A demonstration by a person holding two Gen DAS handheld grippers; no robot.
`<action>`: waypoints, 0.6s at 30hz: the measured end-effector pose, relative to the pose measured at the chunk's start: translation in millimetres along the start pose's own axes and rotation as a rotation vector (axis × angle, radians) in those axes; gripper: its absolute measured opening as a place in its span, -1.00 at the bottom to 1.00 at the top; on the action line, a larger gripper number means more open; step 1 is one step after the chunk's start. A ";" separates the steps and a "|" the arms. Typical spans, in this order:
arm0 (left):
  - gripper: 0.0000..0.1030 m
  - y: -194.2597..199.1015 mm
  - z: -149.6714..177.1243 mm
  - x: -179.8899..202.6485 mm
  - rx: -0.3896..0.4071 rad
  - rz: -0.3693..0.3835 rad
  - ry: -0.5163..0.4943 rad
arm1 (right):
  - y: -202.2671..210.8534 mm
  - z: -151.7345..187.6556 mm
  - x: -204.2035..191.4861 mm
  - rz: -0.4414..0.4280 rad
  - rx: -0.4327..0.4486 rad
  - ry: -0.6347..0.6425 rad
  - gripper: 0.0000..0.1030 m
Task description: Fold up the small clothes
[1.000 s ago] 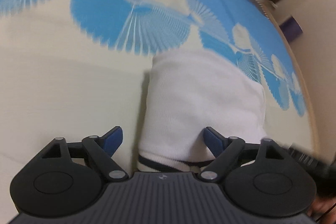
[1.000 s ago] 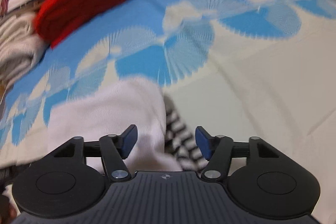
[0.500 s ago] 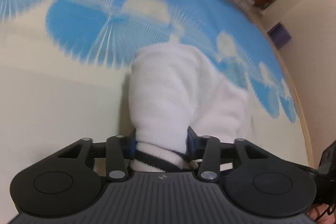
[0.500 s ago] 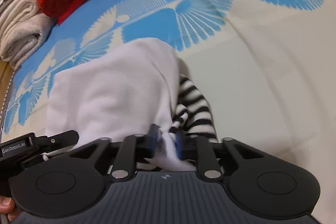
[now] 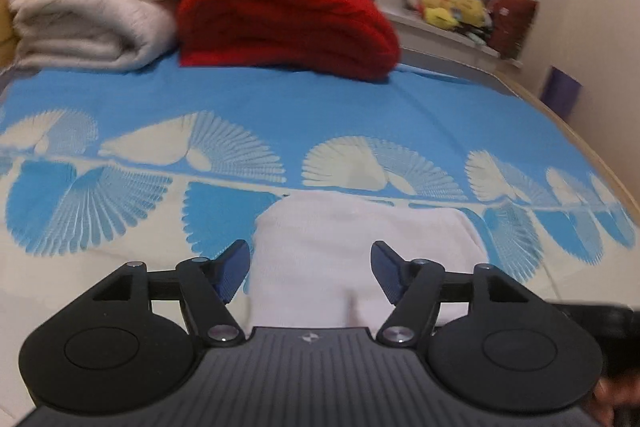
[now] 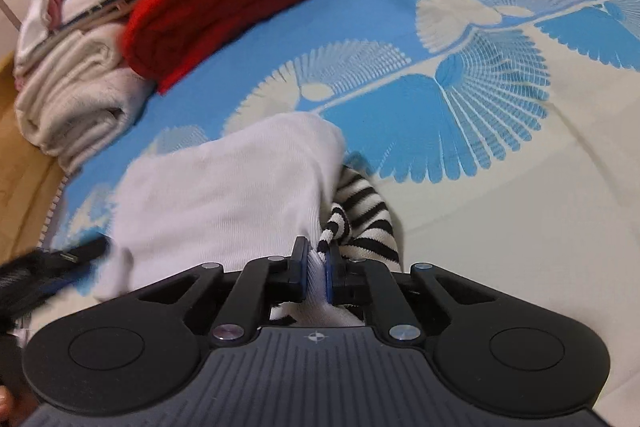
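No readable writing; right gripper [image 6: 317,269] clamped on white garment [image 6: 224,187], left gripper [image 5: 310,269] spread wide, empty, garment lying left-right.

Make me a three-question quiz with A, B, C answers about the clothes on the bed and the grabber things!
1. Where does the red folded garment lie?
A. Next to the cream folded blanket
B. On top of the white garment
C. On the floor

2. What colours are the stripes on the sleeve sticking out beside the white garment?
A. Red and blue
B. Black and white
C. Green and yellow

3. What is the right hand-held gripper doing?
A. Wide open
B. Pinching white fabric
C. Holding a toy

Answers:
1. A, since the red one sits right beside the cream one at the far end of the bed sheet.
2. B, the bands are black and white.
3. B, its fingers press on cloth, while the left hand-held gripper is open.
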State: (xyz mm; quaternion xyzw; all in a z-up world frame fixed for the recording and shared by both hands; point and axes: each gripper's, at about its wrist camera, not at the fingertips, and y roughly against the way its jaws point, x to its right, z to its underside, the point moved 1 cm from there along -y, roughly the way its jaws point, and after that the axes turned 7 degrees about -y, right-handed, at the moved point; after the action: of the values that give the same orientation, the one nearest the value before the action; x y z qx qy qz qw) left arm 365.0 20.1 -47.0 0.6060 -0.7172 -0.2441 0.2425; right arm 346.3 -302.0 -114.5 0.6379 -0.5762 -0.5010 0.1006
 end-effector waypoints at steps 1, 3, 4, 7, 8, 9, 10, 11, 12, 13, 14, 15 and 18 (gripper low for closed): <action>0.39 3.5 0.4 -0.2 -0.016 0.044 -0.010 | -0.4 -1.1 -1.9 0.017 0.007 0.010 -0.84; 0.39 5.1 7.1 2.8 -0.062 0.124 -0.031 | -2.5 -2.1 -2.1 0.045 0.003 0.025 -0.84; 0.39 -0.7 14.5 5.2 -0.115 0.161 -0.051 | -3.9 -1.9 -0.9 0.048 -0.002 0.015 -0.84; 0.37 -26.6 48.3 15.4 -0.290 0.132 -0.174 | -6.5 2.7 -1.5 0.089 0.001 0.033 -0.79; 0.38 -23.5 54.1 22.2 -0.271 0.072 -0.254 | -6.8 4.5 -0.5 0.112 0.000 0.027 -0.72; 0.38 -16.9 54.1 25.0 -0.249 0.062 -0.280 | -7.0 6.1 2.3 0.124 -0.009 0.014 -0.67; 0.37 -9.1 52.9 24.3 -0.235 0.073 -0.271 | -5.2 7.6 4.4 0.127 -0.015 -0.001 -0.65; 0.37 0.7 50.3 21.6 -0.212 0.093 -0.249 | -0.1 8.7 5.3 0.137 -0.004 -0.010 -0.58; 0.37 11.0 48.0 17.6 -0.181 0.108 -0.227 | 8.0 9.7 4.2 0.146 0.021 -0.007 -0.53; 0.37 19.5 47.2 13.3 -0.159 0.121 -0.208 | 15.4 10.2 2.8 0.142 0.043 0.003 -0.52; 0.37 24.4 47.3 8.4 -0.156 0.132 -0.185 | 24.5 11.2 0.7 0.127 0.060 0.009 -0.51; 0.35 23.6 50.0 2.5 -0.181 0.141 -0.155 | 32.7 13.1 -0.7 0.108 0.068 0.012 -0.51; 0.37 -3.7 71.2 -11.1 -0.370 0.145 -0.061 | 43.5 22.7 -1.0 0.095 0.044 0.034 -0.42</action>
State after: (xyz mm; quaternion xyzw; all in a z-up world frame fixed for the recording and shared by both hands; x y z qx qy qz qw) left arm 323.6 34.5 -104.3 0.4905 -0.7088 -0.3717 0.3449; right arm 301.7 -304.8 -94.1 0.6200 -0.6150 -0.4722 0.1200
